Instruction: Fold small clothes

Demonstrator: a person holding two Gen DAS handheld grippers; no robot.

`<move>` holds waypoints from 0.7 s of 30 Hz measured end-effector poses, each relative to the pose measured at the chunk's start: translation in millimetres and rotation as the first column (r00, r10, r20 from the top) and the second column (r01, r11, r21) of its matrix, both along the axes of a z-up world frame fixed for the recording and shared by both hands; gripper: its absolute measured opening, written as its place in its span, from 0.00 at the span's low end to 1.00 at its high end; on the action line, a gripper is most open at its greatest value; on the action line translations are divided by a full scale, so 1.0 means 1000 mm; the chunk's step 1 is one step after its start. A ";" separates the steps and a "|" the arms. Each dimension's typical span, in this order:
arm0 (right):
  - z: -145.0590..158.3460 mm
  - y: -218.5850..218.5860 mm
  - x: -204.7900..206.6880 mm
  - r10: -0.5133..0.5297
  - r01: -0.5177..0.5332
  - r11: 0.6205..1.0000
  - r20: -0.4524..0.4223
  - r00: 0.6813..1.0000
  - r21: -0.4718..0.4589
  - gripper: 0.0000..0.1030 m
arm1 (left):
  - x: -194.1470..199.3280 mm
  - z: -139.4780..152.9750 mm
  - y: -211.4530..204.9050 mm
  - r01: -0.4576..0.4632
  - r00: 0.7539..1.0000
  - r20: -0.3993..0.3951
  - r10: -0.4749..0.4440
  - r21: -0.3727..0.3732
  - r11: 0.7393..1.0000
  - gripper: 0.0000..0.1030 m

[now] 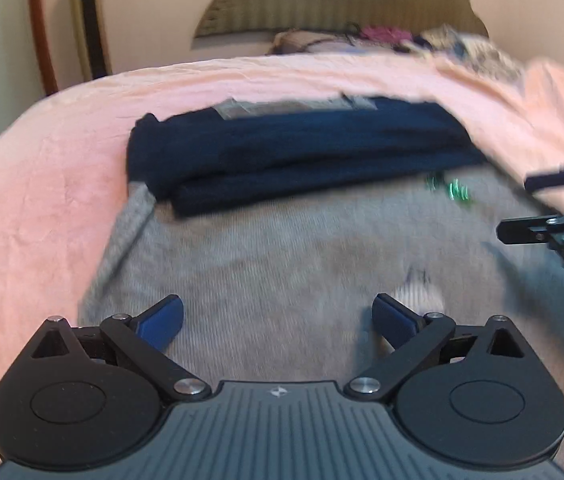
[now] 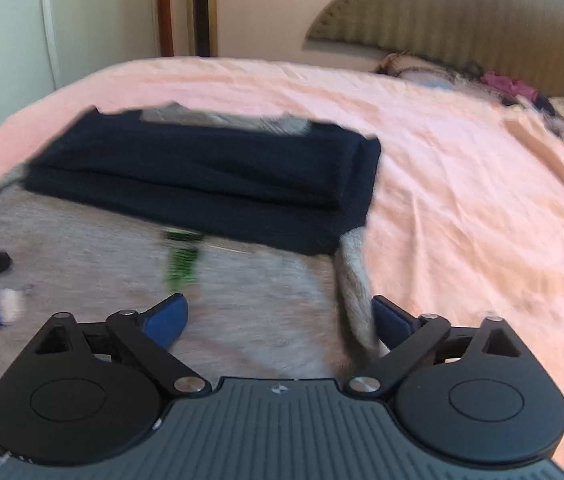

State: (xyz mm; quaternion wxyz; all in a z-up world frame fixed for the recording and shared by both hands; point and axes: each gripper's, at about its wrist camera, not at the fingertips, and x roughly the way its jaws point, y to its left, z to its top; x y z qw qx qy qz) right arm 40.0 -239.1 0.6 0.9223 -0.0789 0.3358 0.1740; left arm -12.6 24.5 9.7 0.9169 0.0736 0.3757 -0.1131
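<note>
So on the left, the left gripper [image 1: 278, 318] is spread wide with nothing in it, hovering low over the grey garment [image 1: 282, 248] laid flat on the pink bed [image 1: 34, 184]. Folded navy clothes [image 1: 282, 148] sit on the grey piece's far end. Over to the right, the right gripper [image 2: 280, 318] is also released and empty, right by the grey garment's right edge [image 2: 356, 280]. Looks like the fold is just starting; I'd guess each gripper needs to pinch an edge next. The green print [image 2: 182, 260] is too blurry to read.
</note>
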 end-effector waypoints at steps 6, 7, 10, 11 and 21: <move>-0.020 -0.035 -0.023 0.006 -0.005 1.000 -0.020 1.000 0.024 1.00 | -0.027 0.005 0.029 -0.078 0.997 0.016 0.079 -0.014 0.997 0.99; -0.018 -0.040 -0.023 -0.012 0.013 1.000 -0.025 1.000 0.020 1.00 | -0.035 0.007 0.033 -0.082 0.997 0.007 0.083 -0.030 0.996 0.99; -0.004 -0.033 -0.038 -0.056 0.056 0.998 -0.040 0.998 0.004 0.93 | -0.055 0.010 0.032 -0.077 0.997 -0.002 0.077 -0.080 0.994 0.99; 0.001 -0.025 -0.047 -0.026 0.026 1.000 -0.038 0.999 0.009 0.94 | -0.062 0.009 0.028 -0.062 0.998 -0.007 0.061 -0.090 0.994 0.99; -0.008 -0.047 -0.099 0.007 -0.005 0.999 -0.051 0.999 0.051 1.00 | -0.104 0.010 0.053 -0.055 0.998 0.011 0.056 -0.068 0.996 0.99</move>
